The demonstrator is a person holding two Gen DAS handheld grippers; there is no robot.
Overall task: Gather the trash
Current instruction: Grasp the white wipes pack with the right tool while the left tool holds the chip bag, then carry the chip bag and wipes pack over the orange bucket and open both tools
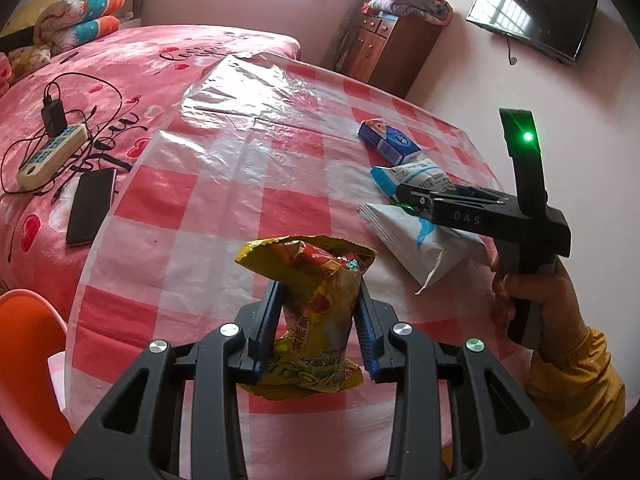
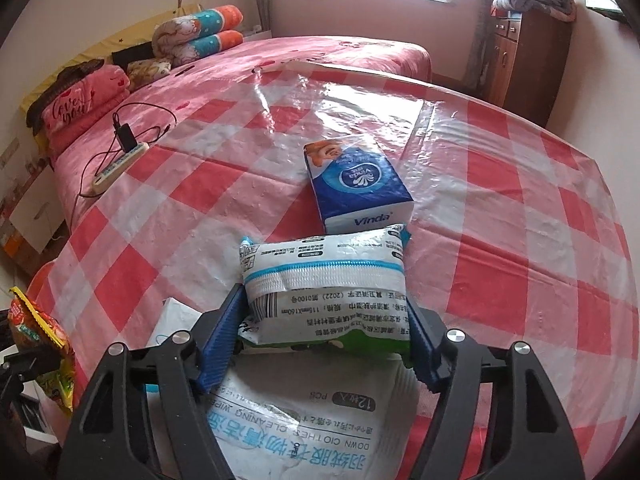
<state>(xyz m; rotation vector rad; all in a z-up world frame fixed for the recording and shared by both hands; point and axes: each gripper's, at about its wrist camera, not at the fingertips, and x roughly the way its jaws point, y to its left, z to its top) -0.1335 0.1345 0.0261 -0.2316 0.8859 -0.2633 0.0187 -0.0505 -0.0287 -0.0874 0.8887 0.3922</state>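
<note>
My left gripper [image 1: 318, 292] is shut on a crumpled yellow snack bag [image 1: 316, 308] and holds it upright above the checked table [image 1: 200, 208]. The bag also shows at the left edge of the right wrist view [image 2: 40, 344]. My right gripper [image 2: 324, 312] is shut on a white and blue wipes packet [image 2: 324, 288], seen from the left wrist view [image 1: 416, 178] too. Under it lies a larger white cleaning-wipes pouch [image 2: 304, 424], which also shows in the left wrist view [image 1: 416, 240]. A blue Vinda tissue pack [image 2: 356, 184] lies on the table beyond it.
The round table wears a red and white checked cloth under clear plastic. A pink bed [image 1: 120, 64] stands behind it with a power strip [image 1: 52, 152], charger cables and a phone [image 1: 90, 206]. An orange chair [image 1: 28, 344] is at the left. A wooden cabinet [image 1: 392, 52] is by the far wall.
</note>
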